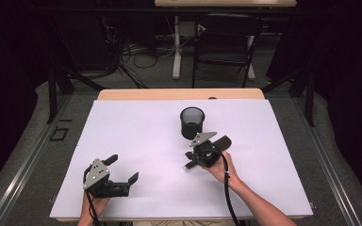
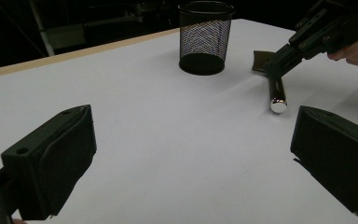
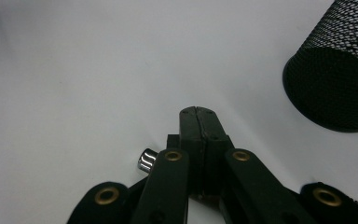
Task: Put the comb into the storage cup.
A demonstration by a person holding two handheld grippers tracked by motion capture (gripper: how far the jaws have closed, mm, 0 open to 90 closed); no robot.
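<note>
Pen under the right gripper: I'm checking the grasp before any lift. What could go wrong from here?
The right gripper has its fingers shut pad to pad, with the pen seemingly beside them, so a lift may come up empty or roll it away. The mesh pen cup stands close; a swing could tip it.

obstacle: mesh cup (image 1: 192, 122) just beyond right gripper (image 1: 194, 157) | left: open table (image 1: 136, 136)

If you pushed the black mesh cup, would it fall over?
Probably it would slide or tip easily: the cup is open wire mesh, so likely light. It stands upright, taller than wide, and looks empty, so a high push may topple it, and then it might roll.
</note>
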